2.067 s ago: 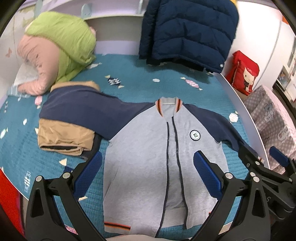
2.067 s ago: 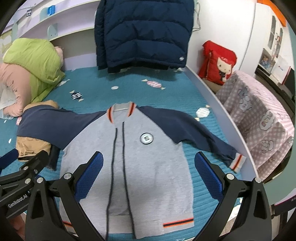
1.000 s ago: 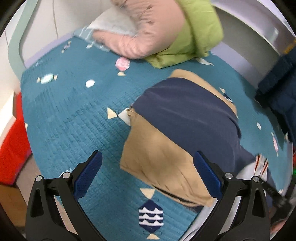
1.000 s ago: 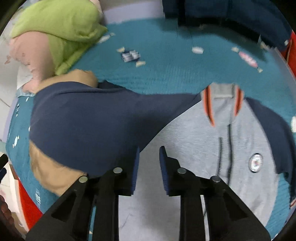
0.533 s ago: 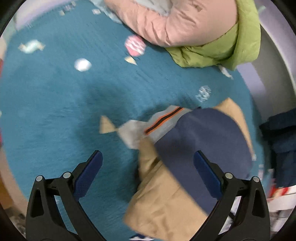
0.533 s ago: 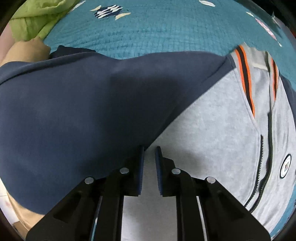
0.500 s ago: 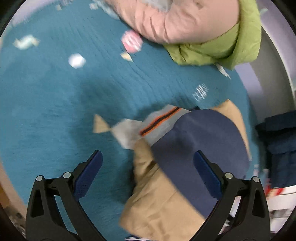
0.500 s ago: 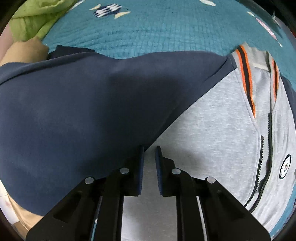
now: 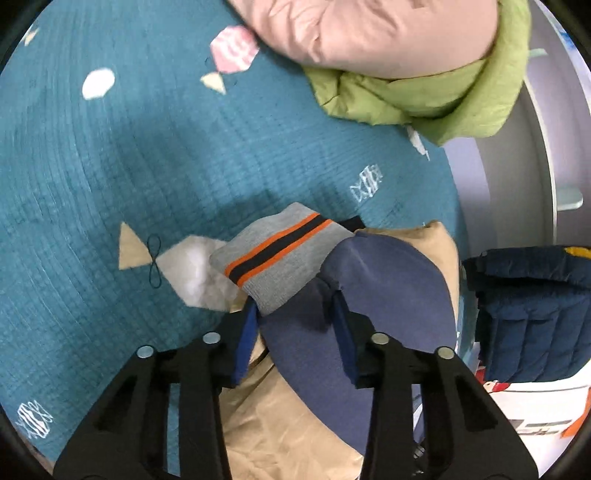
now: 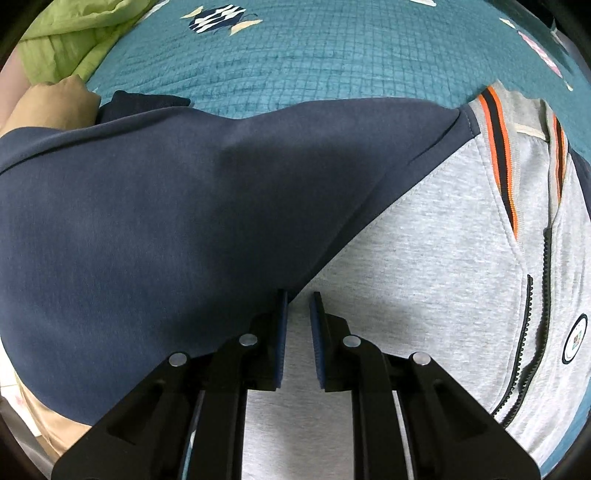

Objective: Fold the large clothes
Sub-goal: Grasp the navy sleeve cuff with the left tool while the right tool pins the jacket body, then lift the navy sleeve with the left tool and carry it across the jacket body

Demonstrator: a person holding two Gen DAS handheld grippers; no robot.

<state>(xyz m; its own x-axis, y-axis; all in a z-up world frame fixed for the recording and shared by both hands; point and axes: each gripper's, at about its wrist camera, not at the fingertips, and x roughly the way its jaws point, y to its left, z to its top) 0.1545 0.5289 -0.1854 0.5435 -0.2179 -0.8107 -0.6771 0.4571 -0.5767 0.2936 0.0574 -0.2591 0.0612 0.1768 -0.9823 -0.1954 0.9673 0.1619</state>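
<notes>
Jaws of the left gripper (image 9: 293, 312) have just been closing, and the navy-blue sleeve (image 9: 373, 295) of the grey zip-up jacket now sits bunched between the 2 blue pads, which appear to pinch it just behind the grey ribbed cuff with orange and dark stripes (image 9: 280, 254). That cuff pokes out past the fingertips and lies over a white and beige candy print on the teal quilted bedspread (image 9: 110, 166). Under the sleeve rests a folded tan garment (image 9: 291, 428). Beyond, at the top of the left wrist view, a pink padded bundle (image 9: 369, 29) and a lime-green quilted cover (image 9: 443, 96) lie heaped on the bed, with a pale grey wall or bed surround (image 9: 517, 177) at the right and a dark navy puffer jacket (image 9: 532, 314) below it.

Fingers of the right gripper (image 10: 297, 314) stand nearly together with a narrow gap, pointing steeply down onto the grey jacket body (image 10: 424, 277) at the seam where the navy sleeve (image 10: 166, 221) begins; whether any cloth is caught I cannot tell. The jacket lies flat on the bedspread (image 10: 332, 48), its orange-striped collar (image 10: 498, 122), dark zip (image 10: 524, 332) and round chest badge (image 10: 574, 339) at the right.
</notes>
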